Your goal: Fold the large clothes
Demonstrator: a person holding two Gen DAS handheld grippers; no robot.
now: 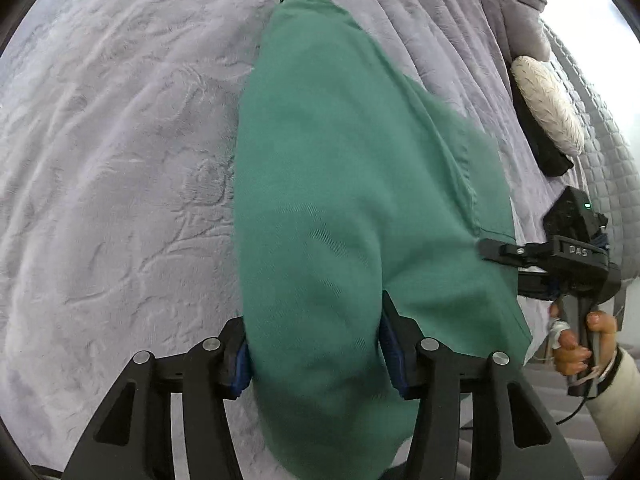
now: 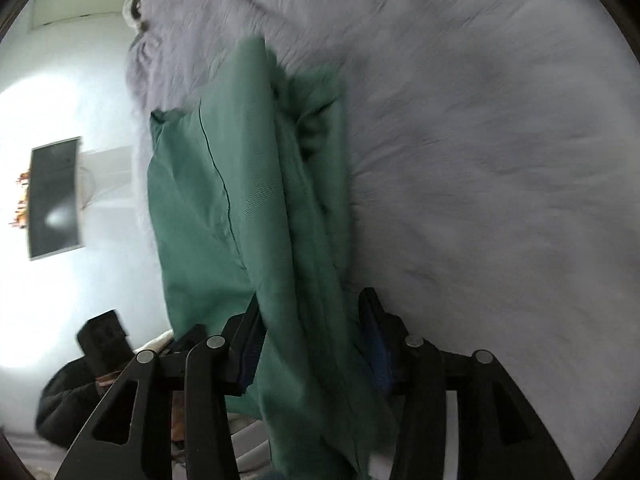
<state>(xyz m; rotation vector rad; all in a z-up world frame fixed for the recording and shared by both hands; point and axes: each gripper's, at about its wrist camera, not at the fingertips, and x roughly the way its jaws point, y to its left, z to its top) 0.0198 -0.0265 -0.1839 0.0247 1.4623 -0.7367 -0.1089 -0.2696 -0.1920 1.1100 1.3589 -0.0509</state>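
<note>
Two grippers worked one green garment (image 1: 340, 200) that lay stretched lengthwise over the grey plush bed cover (image 1: 120, 160). The left gripper (image 1: 314, 344) had its jaws about half open with a thick bunch of the green cloth filling the gap between the blue pads (image 1: 390, 354). The right gripper (image 2: 310, 344) likewise stood part open with folded cloth running between its jaws, though blur hid whether the pads pressed on it.

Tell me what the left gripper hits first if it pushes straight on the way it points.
Most likely the green garment: it already lies between the left gripper's fingers and stretches ahead, with the grey bedspread beneath it.
</note>
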